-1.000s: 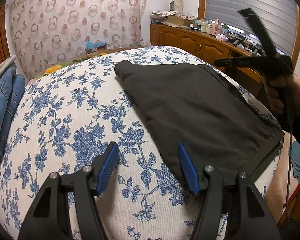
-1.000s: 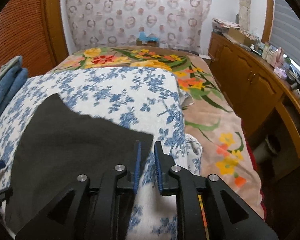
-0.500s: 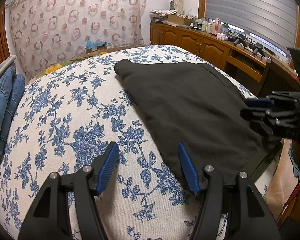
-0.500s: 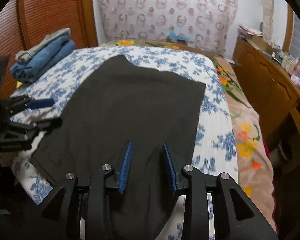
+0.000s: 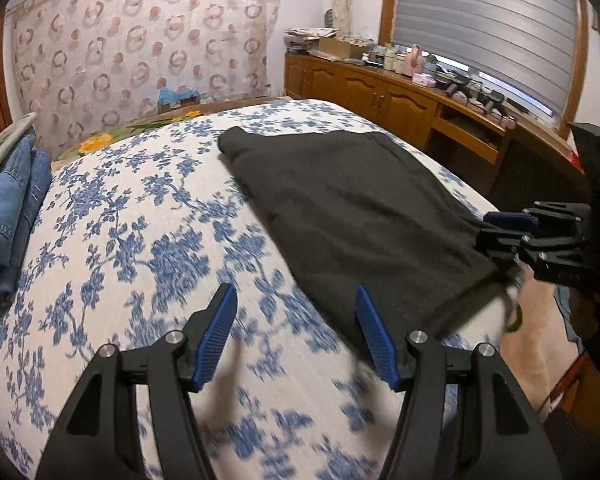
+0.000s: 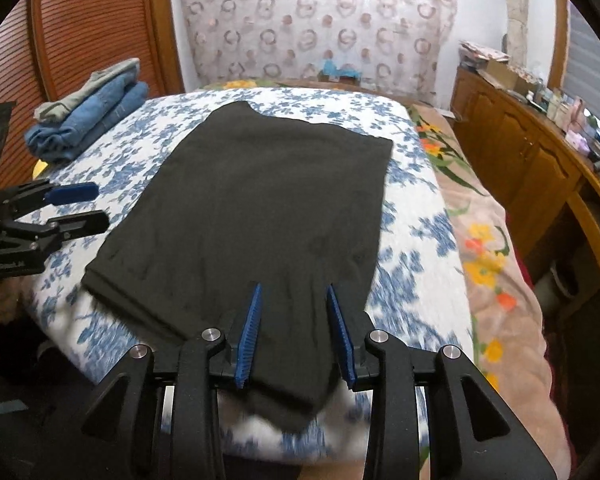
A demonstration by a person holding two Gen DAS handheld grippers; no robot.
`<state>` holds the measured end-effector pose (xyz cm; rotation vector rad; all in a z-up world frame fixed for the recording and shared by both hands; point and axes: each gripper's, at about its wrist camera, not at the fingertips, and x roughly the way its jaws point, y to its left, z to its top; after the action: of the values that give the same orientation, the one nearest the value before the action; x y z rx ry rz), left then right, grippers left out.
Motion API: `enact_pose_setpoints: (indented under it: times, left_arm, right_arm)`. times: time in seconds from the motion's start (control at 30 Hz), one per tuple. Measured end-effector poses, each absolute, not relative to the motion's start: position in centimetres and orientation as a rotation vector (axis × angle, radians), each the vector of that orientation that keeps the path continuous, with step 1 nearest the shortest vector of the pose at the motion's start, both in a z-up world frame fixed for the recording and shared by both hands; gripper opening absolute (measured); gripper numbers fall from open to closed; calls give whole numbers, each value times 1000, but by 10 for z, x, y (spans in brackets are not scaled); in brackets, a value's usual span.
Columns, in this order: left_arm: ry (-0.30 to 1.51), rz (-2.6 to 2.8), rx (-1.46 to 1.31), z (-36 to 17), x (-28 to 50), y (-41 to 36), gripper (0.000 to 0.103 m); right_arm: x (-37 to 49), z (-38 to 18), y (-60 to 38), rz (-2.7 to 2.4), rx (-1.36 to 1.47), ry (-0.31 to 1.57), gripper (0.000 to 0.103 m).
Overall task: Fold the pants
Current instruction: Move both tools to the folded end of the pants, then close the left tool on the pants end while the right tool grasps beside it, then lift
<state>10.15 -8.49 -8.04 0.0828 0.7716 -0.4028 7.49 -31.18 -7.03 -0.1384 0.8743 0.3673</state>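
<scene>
- Compared with 0.5 s ago, the right gripper (image 6: 294, 330) is sitting lower and closer over the near end of the black pants (image 6: 260, 200), its 2 blue pads spread wider; the left gripper (image 5: 296, 334) is hardly shifting.
- Both grippers are standing open and holding nothing.
- The right gripper's pads are straddling the pants' near edge, by the near edge of the bed (image 6: 412, 216); whether they are touching the cloth is unclear.
- The left gripper is hovering over the blue-flowered bedspread (image 5: 140, 248), just beside the pants' left edge.
- The pants are lying flat along the bed, their near end drooping over the near edge.
- Folded jeans (image 6: 88, 120) are resting in a stack at the bed's far left corner, well apart from the pants.
</scene>
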Motion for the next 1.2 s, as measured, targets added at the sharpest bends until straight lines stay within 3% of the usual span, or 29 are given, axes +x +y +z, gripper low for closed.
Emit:
enact_pose_setpoints:
  times: [0.37, 0.83, 1.2]
  left_arm:
    - [787, -514, 141, -84, 66, -110, 61]
    - [796, -558, 139, -90, 74, -122, 19]
    - [806, -555, 114, -93, 69, -116, 16]
  right_arm:
    - [43, -72, -342, 309, -42, 868, 33]
    - [41, -71, -337, 323, -11, 859, 33]
    - [38, -70, -337, 320, 5, 844, 33]
